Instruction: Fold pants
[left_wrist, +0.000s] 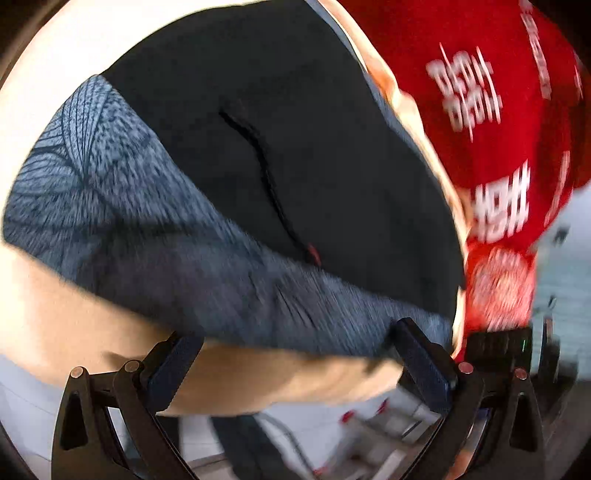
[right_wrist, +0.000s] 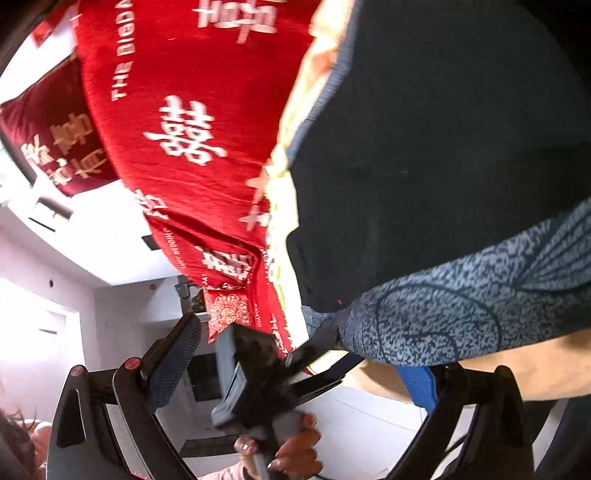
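Jaws wide apart on both grippers, nothing clamped, views pretty blurry.

Left gripper (left_wrist: 299, 354) has its pads spread either side of a tan edge of the bed (left_wrist: 258, 373), right pad close to the blue-grey patterned blanket (left_wrist: 155, 221). Right gripper (right_wrist: 306, 365) is splayed too, and the left one's held in a hand (right_wrist: 295, 454) in front of it. Dark pants (left_wrist: 295, 147) lie on the bed, beside a red quilt (right_wrist: 192, 122) with white characters. White walls behind.
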